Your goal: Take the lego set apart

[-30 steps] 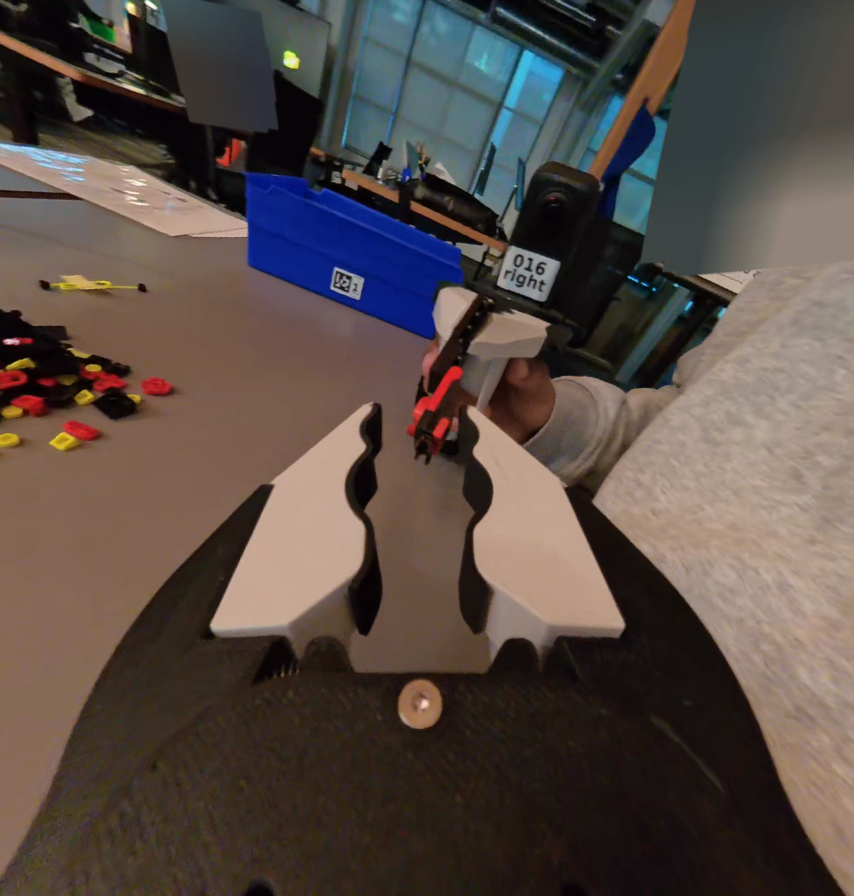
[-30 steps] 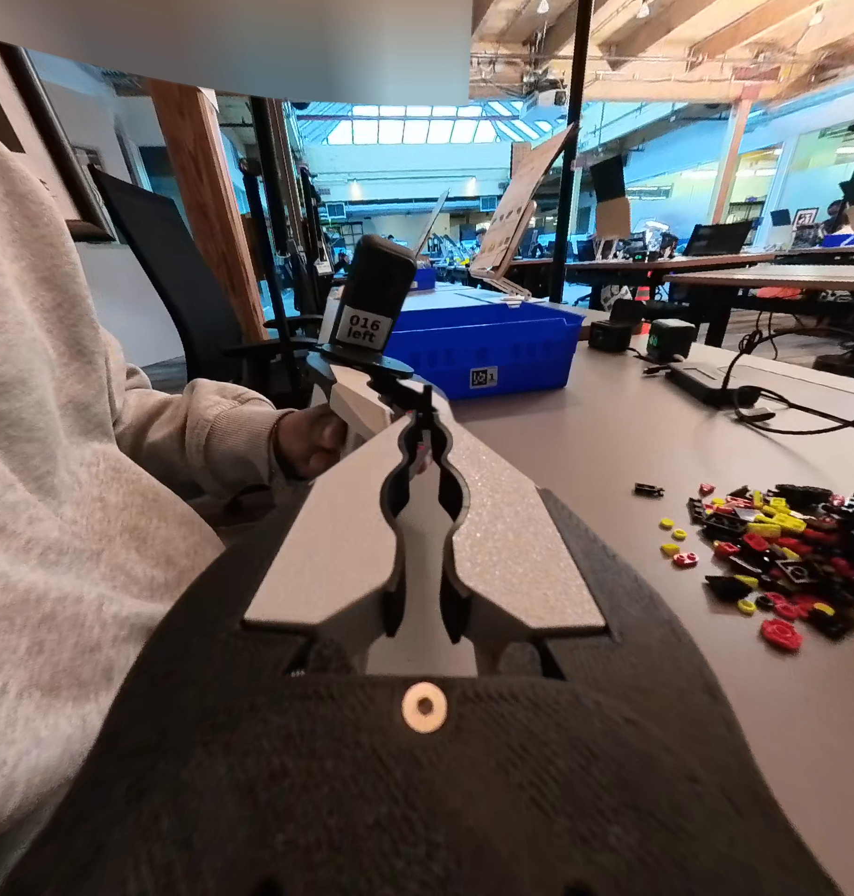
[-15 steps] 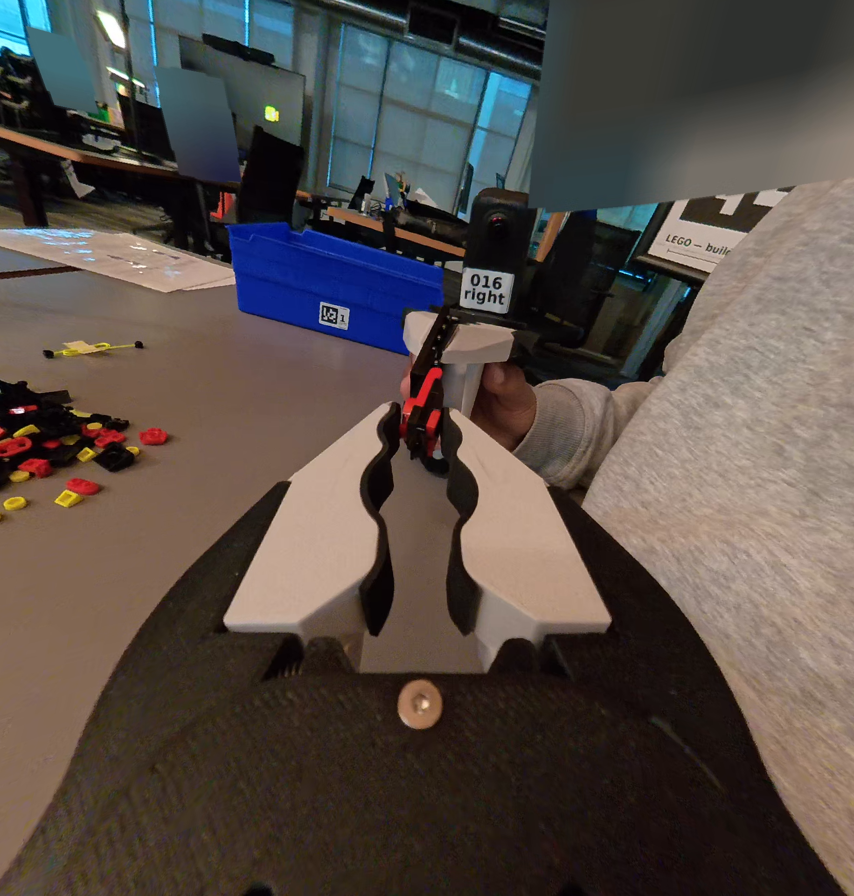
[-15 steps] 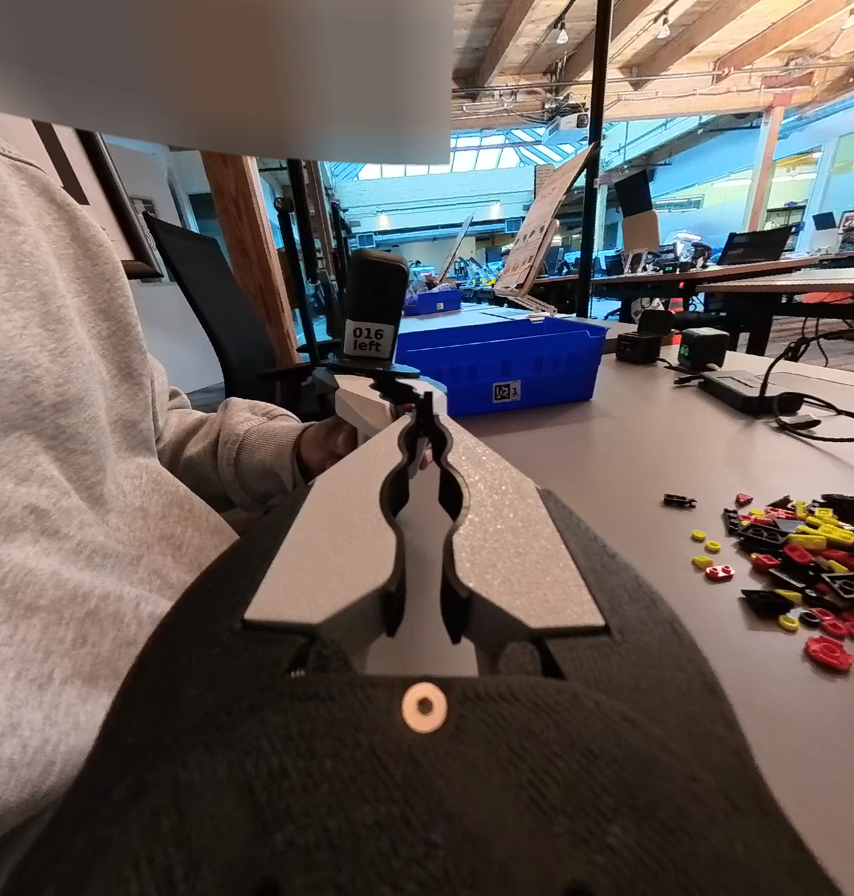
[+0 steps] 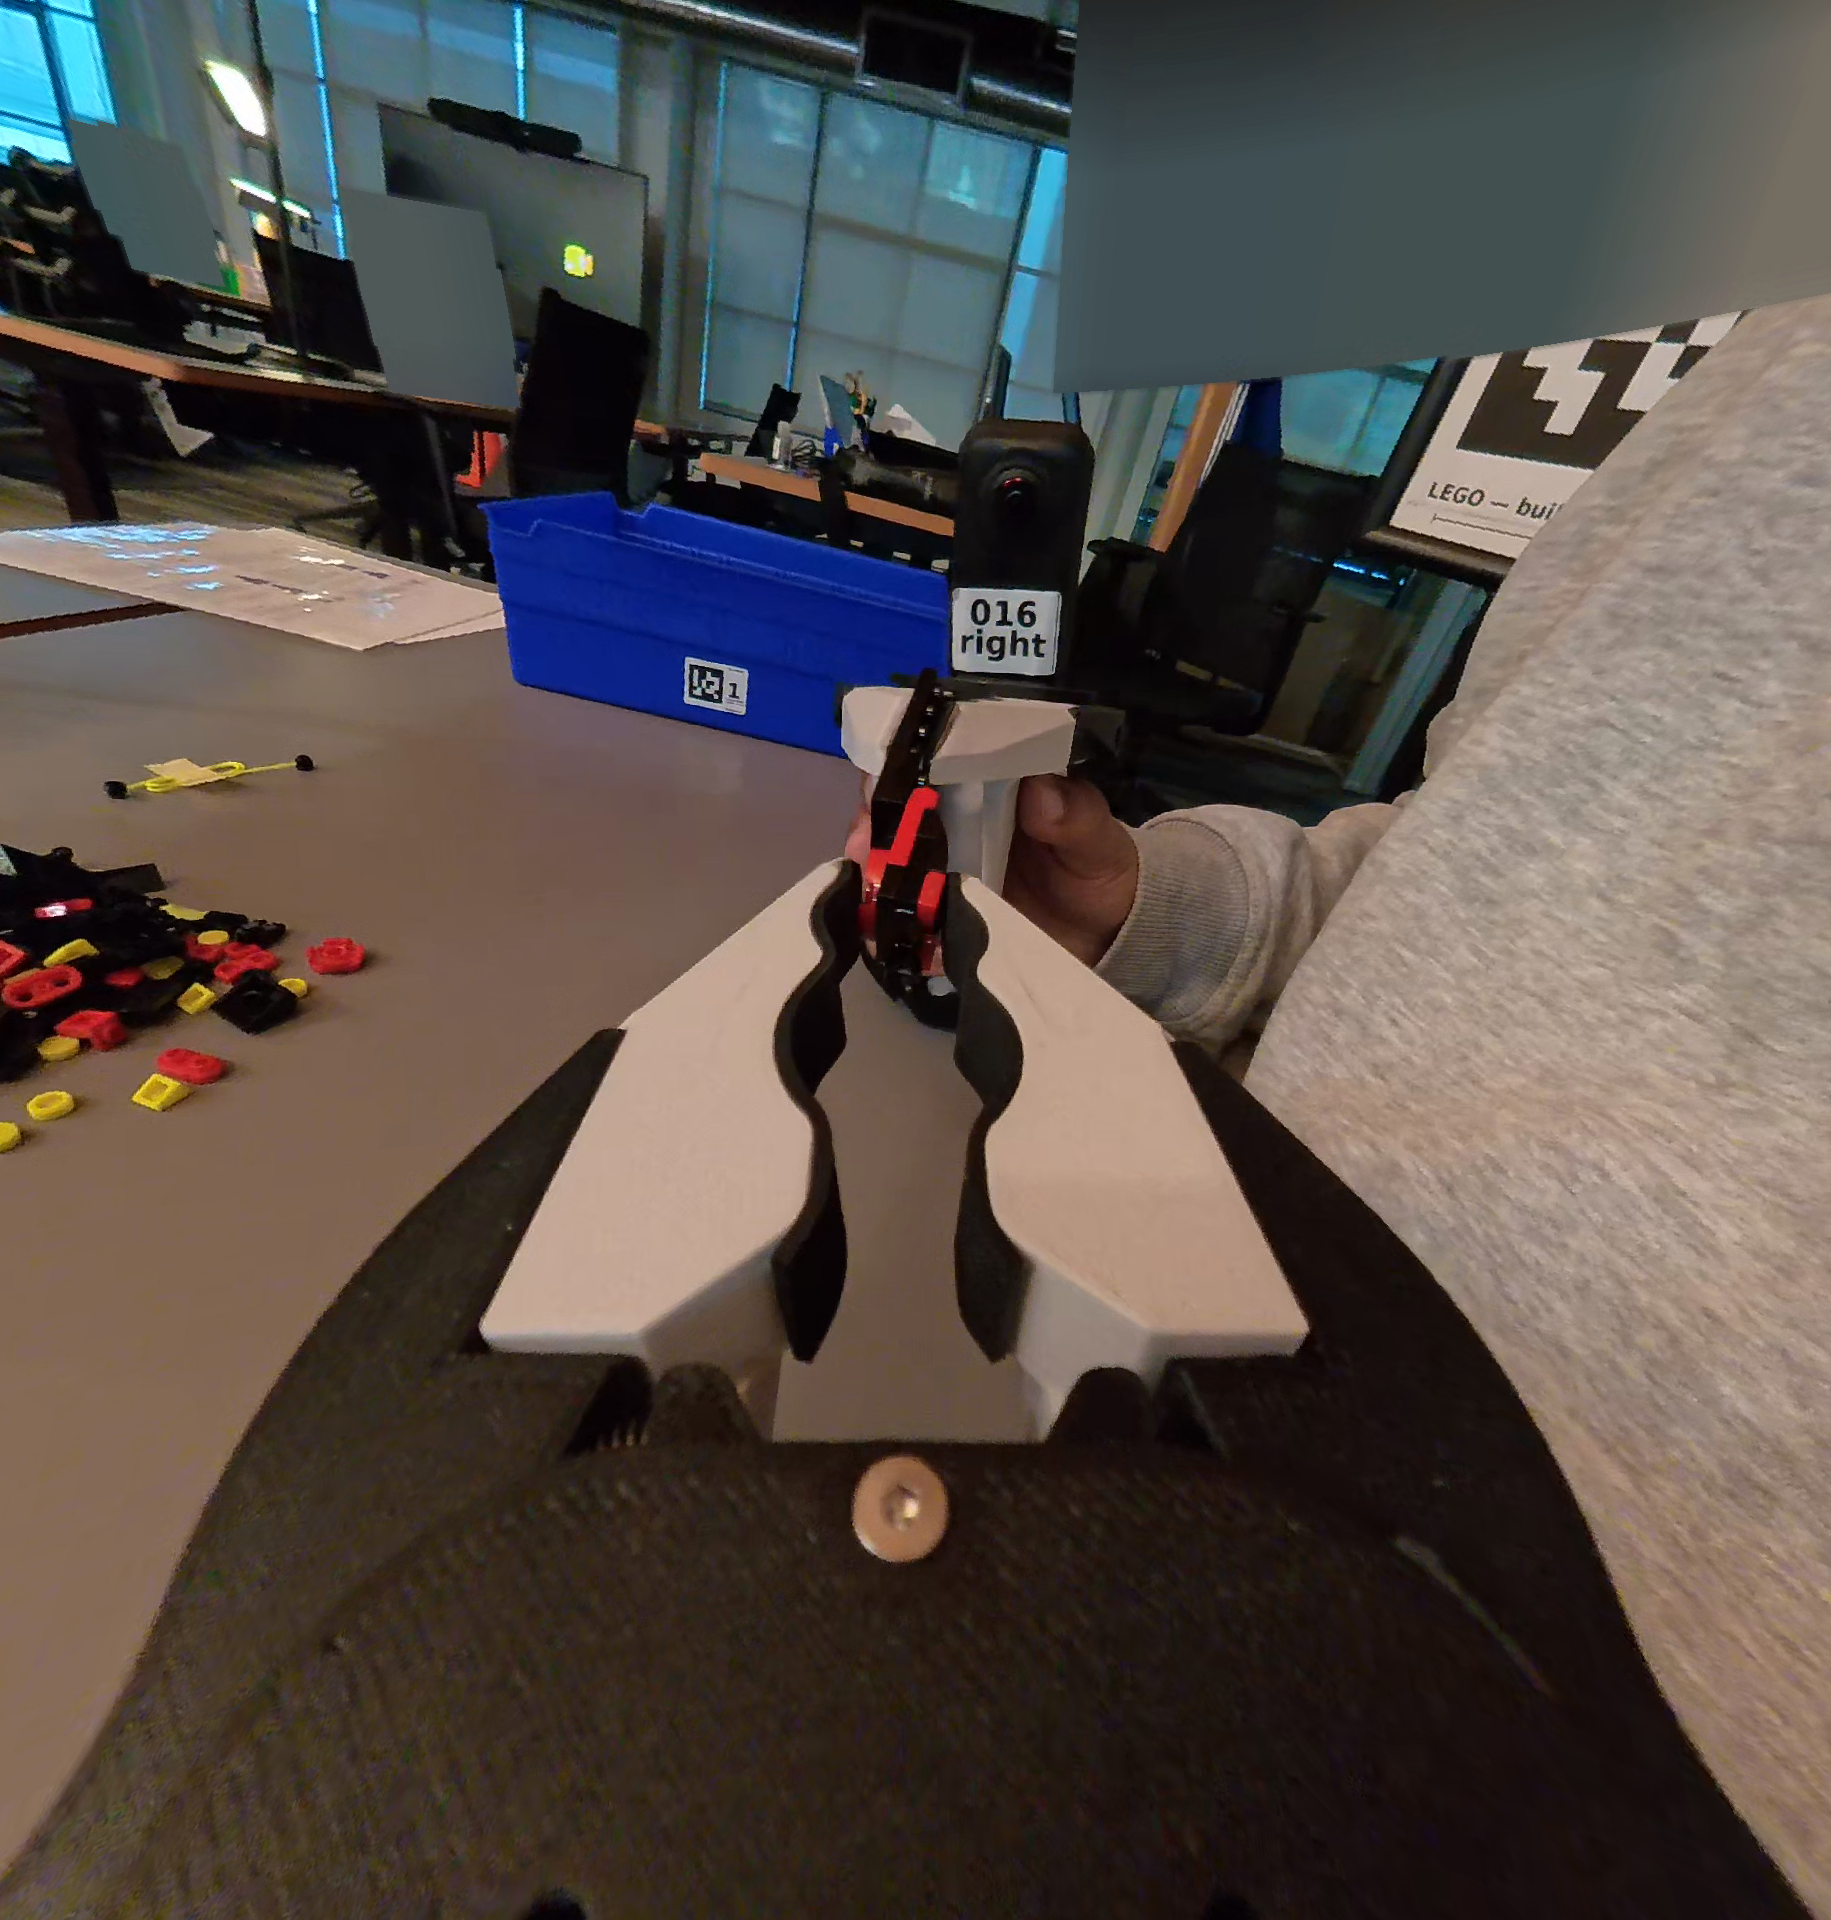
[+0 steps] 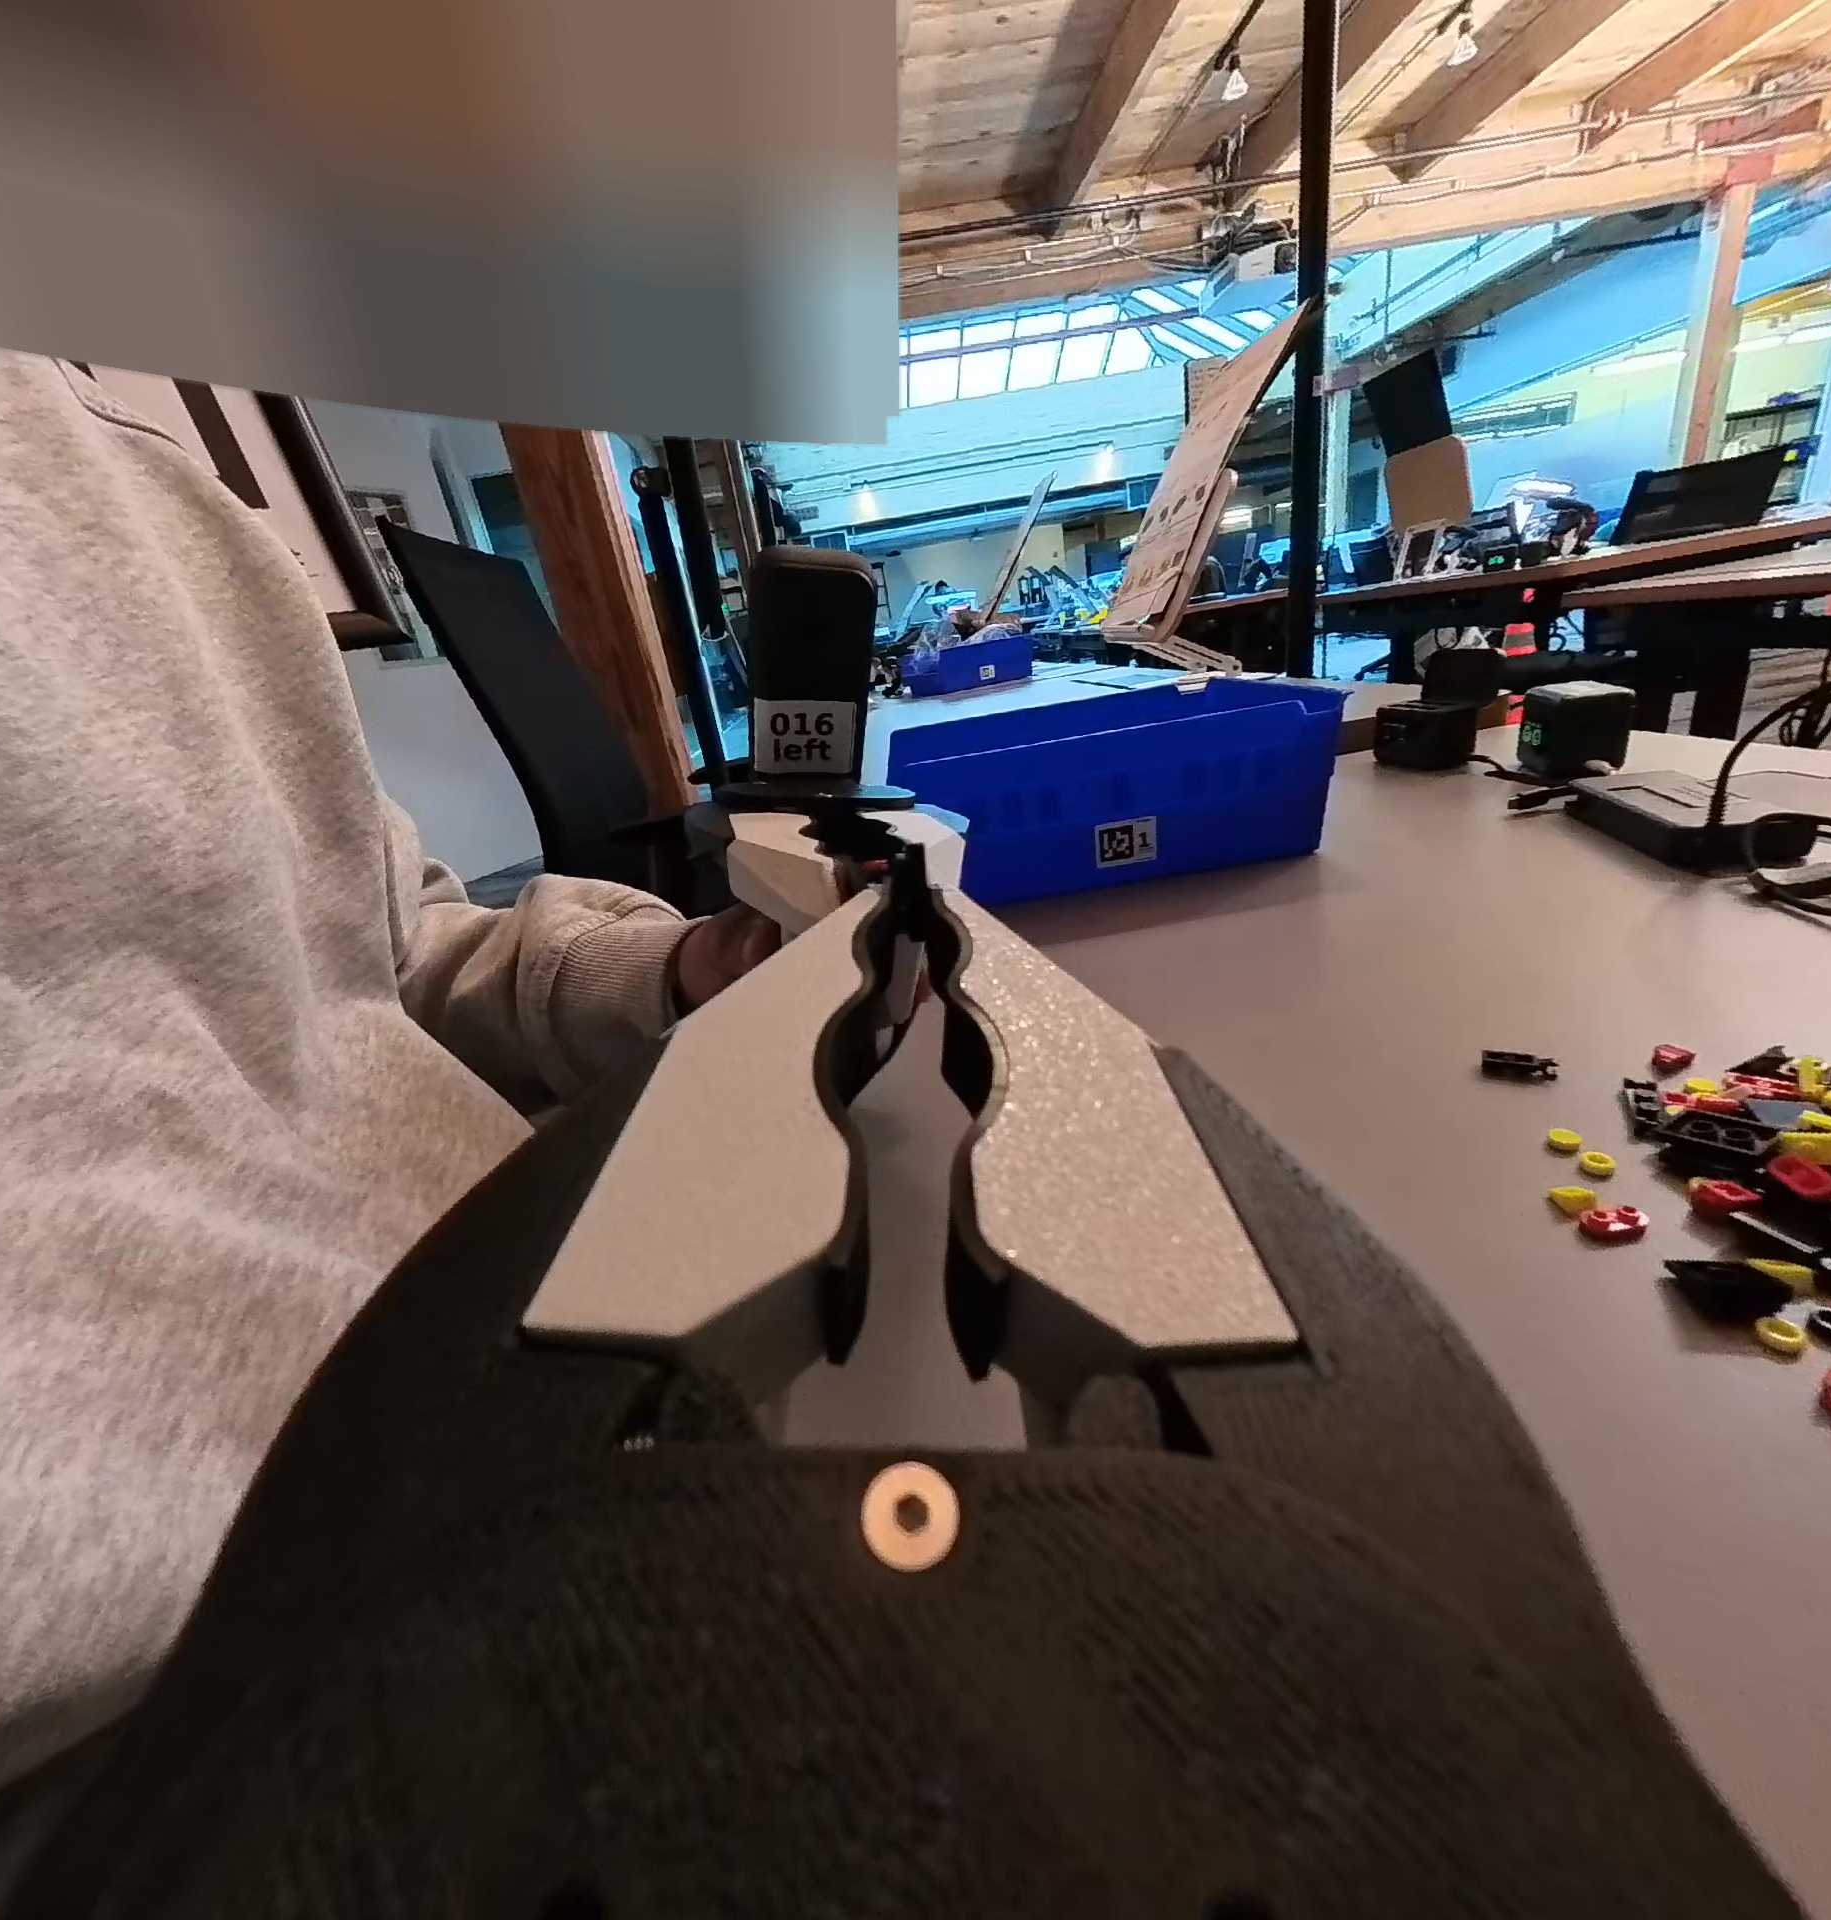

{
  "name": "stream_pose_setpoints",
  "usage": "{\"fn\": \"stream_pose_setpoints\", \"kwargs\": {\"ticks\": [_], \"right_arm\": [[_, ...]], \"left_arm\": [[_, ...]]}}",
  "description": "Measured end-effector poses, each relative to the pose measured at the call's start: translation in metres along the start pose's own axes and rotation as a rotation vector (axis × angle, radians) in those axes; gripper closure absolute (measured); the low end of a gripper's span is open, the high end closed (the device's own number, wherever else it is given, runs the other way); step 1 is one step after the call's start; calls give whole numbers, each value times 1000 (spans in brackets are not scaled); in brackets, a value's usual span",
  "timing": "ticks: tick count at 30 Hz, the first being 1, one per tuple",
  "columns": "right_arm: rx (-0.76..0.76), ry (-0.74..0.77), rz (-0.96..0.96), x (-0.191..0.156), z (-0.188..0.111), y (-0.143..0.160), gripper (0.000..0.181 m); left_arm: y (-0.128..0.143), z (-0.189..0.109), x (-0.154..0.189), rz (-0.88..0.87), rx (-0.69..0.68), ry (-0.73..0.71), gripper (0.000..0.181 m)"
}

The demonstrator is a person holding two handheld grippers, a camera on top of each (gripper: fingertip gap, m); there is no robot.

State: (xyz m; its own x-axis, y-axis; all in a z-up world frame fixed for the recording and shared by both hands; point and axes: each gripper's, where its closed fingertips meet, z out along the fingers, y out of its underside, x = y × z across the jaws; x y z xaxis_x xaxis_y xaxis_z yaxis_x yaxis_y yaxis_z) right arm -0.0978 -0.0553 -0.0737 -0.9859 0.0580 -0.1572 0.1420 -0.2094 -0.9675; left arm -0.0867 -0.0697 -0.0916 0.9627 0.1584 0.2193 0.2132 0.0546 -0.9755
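- Both my grippers meet in the air above the near edge of the desk (image 5: 537, 831), pointed at each other, close to my grey sweatshirt (image 5: 1617, 1039).
- Left gripper (image 5: 898, 914): fingers (image 5: 703, 1122) narrowed round the lower end of a red-and-black lego assembly (image 5: 906, 883). The tips flank it closely, but real contact on both sides is unclear, so I cannot tell if it is clamped.
- Right gripper (image 6: 909, 914): fingers (image 6: 1077, 1122) clenched at the tips on a thin black part of the same lego assembly (image 6: 906, 894), which stands upright between them.
- From the left wrist view the assembly runs up along the front of my right gripper's white body, under its black camera, with my right hand (image 5: 1072, 862) on the handle behind.
- From the right wrist view my left hand (image 6: 729, 945) shows behind the tips, holding the other gripper's handle.
- Loose lego pieces (image 5: 111, 987), red, yellow and black, lie in a scattered pile on the desk, well apart from the grippers; same pile (image 6: 1763, 1174) at the right edge of the right view.
- One small black piece (image 6: 1517, 1062) lies alone just beside that pile.
- A yellow axle-like piece with black ends (image 5: 204, 774) lies farther back on the desk.
- Blue bin (image 5: 703, 623) with a square marker tag stands at the far side of the desk.
- Black boxes and cables (image 6: 1669, 810) sit on the desk beyond the pile.
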Motion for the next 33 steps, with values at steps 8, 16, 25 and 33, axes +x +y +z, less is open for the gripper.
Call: {"fn": "stream_pose_setpoints", "kwargs": {"ticks": [8,16,25,33], "right_arm": [[10,-11,23,0,-1,0,180],[18,-11,63,1,-1,-2,180],[55,-18,123,4,-2,-6,174],[56,-70,220,0,1,-4,162]], "left_arm": [[2,0,1,-53,-3,37,167],[2,2,2,-118,6,68,168],[8,5,4,-126,-24,78,168],[12,7,2,-165,-44,87,169]]}}
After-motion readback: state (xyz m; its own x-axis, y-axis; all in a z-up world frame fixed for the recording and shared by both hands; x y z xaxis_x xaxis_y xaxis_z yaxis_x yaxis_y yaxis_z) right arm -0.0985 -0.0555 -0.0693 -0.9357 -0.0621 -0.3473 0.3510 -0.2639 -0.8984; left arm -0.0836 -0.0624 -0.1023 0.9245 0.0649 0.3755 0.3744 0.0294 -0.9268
